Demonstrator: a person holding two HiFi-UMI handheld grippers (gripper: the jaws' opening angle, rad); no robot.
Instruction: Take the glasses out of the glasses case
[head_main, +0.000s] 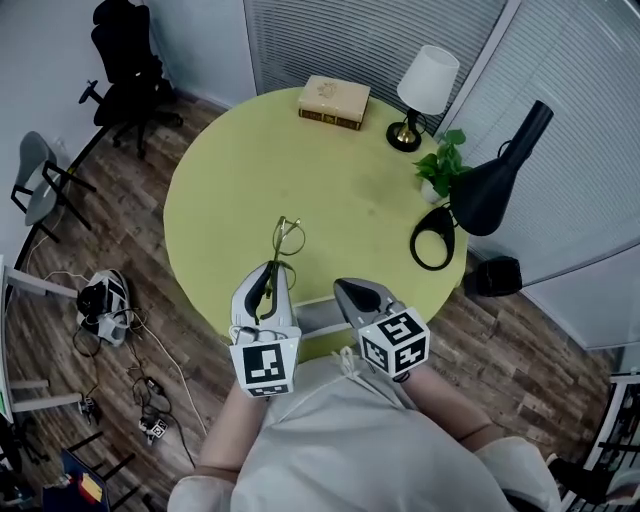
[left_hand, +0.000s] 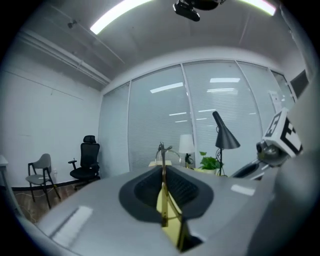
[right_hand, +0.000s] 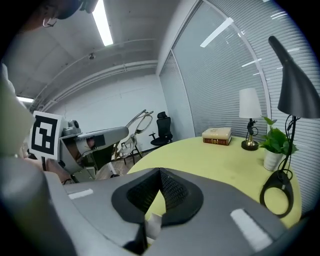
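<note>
My left gripper is shut on one temple arm of the thin gold-rimmed glasses, which hang above the front of the round yellow-green table. In the left gripper view that arm runs up between the closed jaws of the left gripper to the glasses. The pale grey glasses case lies at the table's near edge between both grippers. My right gripper is beside it, jaws shut and tips meeting. In the right gripper view, the right gripper shows a white bit of the case low behind its tips.
At the table's far side lie a book, a white-shaded lamp, a potted plant and a black desk lamp with a ring base. Office chairs and cables occupy the floor on the left.
</note>
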